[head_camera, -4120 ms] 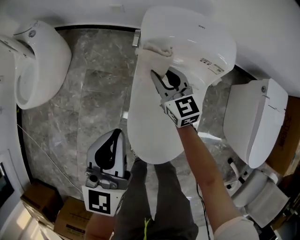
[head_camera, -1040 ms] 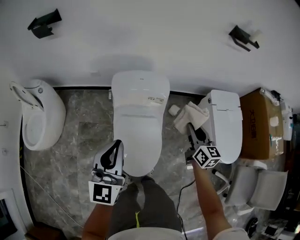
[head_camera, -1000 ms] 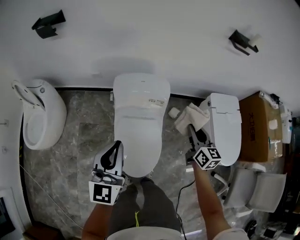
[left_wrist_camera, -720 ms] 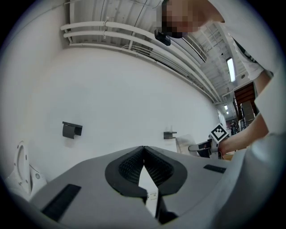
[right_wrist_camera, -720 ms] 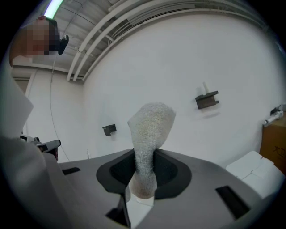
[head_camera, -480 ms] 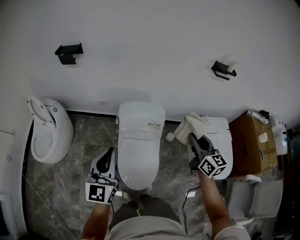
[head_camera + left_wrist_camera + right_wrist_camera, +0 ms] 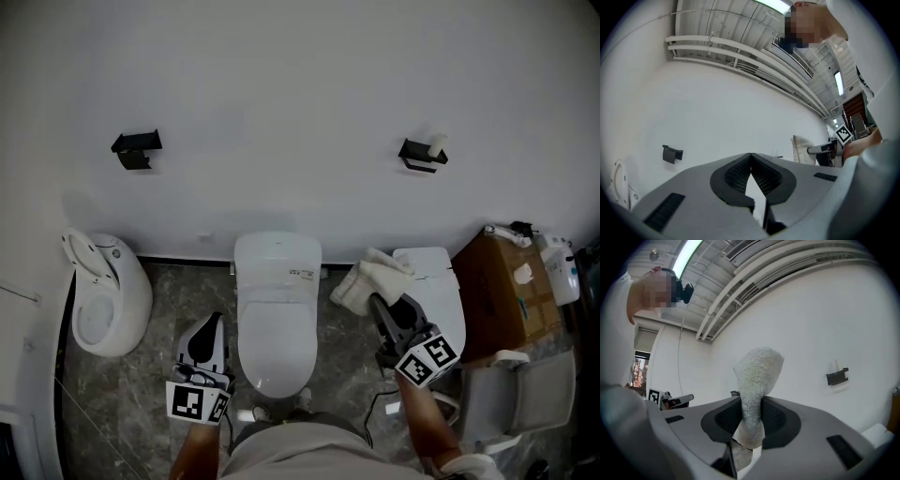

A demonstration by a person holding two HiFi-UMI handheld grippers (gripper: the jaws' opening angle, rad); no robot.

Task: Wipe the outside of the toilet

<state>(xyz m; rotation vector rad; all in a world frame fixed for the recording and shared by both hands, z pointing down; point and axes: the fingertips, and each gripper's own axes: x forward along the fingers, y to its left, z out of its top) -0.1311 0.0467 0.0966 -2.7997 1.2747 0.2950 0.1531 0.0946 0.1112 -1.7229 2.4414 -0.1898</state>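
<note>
1. Pinching the cloth (image 7: 757, 378) in the right gripper (image 7: 751, 427): jaws closing on one narrow fold, with most of the towel standing free past the tips.
2. Carrying nothing in the left gripper (image 7: 750, 157): jaws meeting tip to tip, only bare wall showing ahead of them.
3. Locating the toilet (image 7: 277, 309) from the head view: sitting between the two sets of jaws, just right of the left tips and well apart to the left of the right tips. Cloth not touching it at all.
4. Reading the orientation: long axis running from the wall straight back toward the person, tank end lying against the wall, rounded bowl front pointing at the person's feet, lid lying shut.
5. Flagging risks, as judgement only:
   - Cloth slipping out once dragged over the porcelain, given so thin a fold being pinched and so much loose towel hanging beyond the tips.
   - Wiping the wrong fixture, with the right jaws hovering closer to the second toilet (image 7: 441, 286) just behind them than to the centre one.
   - Knocking the bowl's side with the idle left jaws while leaning in.
</note>
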